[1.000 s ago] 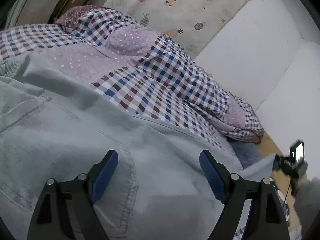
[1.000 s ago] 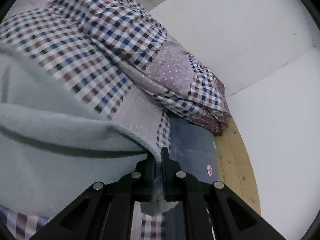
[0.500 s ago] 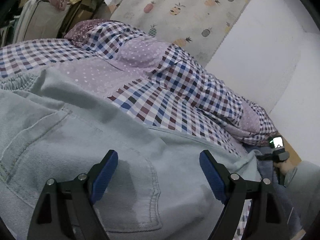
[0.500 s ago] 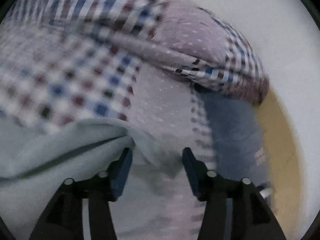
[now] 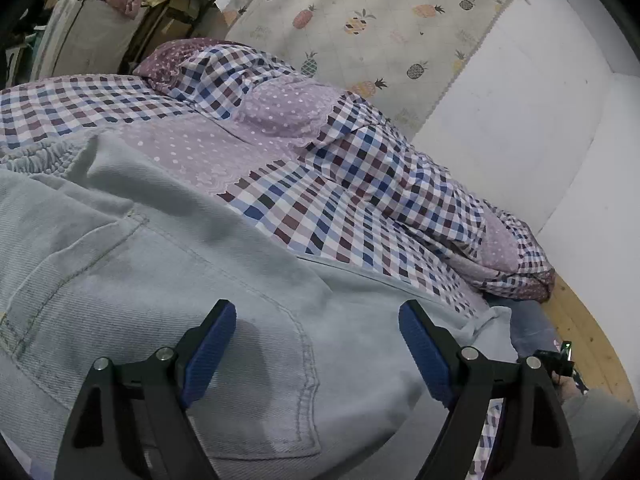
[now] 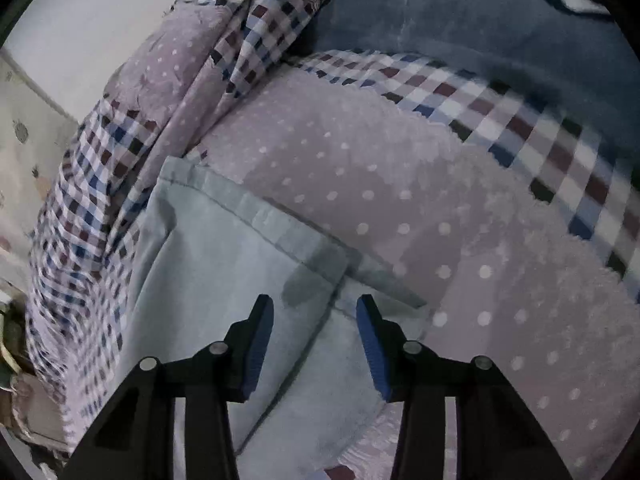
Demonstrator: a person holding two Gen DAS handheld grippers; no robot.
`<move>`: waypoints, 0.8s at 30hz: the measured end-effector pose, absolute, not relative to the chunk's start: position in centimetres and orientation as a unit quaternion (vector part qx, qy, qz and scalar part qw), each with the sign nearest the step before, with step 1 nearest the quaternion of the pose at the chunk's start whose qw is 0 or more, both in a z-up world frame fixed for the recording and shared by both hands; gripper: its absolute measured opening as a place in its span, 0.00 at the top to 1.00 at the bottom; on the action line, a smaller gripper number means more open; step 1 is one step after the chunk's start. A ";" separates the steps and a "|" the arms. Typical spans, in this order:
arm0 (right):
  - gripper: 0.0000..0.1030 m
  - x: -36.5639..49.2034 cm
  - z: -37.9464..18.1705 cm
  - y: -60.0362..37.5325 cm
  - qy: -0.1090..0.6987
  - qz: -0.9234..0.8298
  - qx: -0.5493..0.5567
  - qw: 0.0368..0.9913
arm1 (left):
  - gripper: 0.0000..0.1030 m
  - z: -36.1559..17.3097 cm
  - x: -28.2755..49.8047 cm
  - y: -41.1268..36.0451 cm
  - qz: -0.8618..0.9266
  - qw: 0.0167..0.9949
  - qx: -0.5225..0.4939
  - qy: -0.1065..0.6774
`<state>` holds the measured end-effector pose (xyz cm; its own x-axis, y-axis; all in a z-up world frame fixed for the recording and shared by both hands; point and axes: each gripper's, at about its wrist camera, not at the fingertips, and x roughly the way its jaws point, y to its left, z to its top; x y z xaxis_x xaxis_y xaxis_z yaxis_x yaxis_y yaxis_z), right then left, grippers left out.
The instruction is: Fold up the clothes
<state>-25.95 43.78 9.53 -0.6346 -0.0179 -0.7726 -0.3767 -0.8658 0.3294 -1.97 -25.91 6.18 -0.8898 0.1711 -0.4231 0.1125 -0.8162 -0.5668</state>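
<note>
Your left gripper (image 5: 316,344) and right gripper (image 6: 316,340) gape empty over the pale jeans (image 5: 168,280), doubled on the bed (image 6: 400,184); further folds may remain.

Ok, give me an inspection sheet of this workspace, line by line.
Surface: bed covered by a checked and lilac polka-dot quilt, bunched along the far side.
Job's things: pale blue denim jeans lying on the quilt, back pocket up; hemmed leg end flat on the dotted patch.
Clutter: dark blue blanket at the bed's end.
Grippers: left gripper open above the pocket; right gripper open over the leg end, holding nothing.
Cables: nothing seen.
Surroundings: white wall, pineapple-print cloth, wooden floor, piled boxes and bags.
</note>
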 end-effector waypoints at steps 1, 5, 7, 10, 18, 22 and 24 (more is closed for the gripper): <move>0.55 -26.0 9.0 43.9 0.246 0.869 -0.416 0.106 | 0.16 6.2 -2.0 -25.9 0.923 0.017 -0.235 -0.303; 0.54 -26.0 6.9 44.6 0.279 0.856 -0.419 0.116 | 0.16 6.0 -2.1 -25.7 0.924 0.019 -0.237 -0.299; 0.56 -26.0 5.8 44.9 0.296 0.849 -0.420 0.122 | 0.16 6.0 -2.1 -25.7 0.924 0.018 -0.239 -0.298; 0.95 -25.6 6.5 44.1 0.272 0.858 -0.415 0.129 | 0.16 5.9 -2.1 -25.6 0.924 0.019 -0.241 -0.298; 0.97 -20.4 13.3 43.1 0.230 0.882 -0.389 0.133 | 0.16 6.3 -1.7 -26.3 0.917 0.025 -0.233 -0.322; 0.97 -18.7 11.1 45.2 0.225 0.856 -0.427 0.186 | 0.16 6.4 -1.4 -26.8 0.914 0.025 -0.228 -0.336; 0.95 -18.2 9.1 46.5 0.225 0.835 -0.454 0.212 | 0.16 6.5 -1.4 -27.1 0.911 0.027 -0.227 -0.344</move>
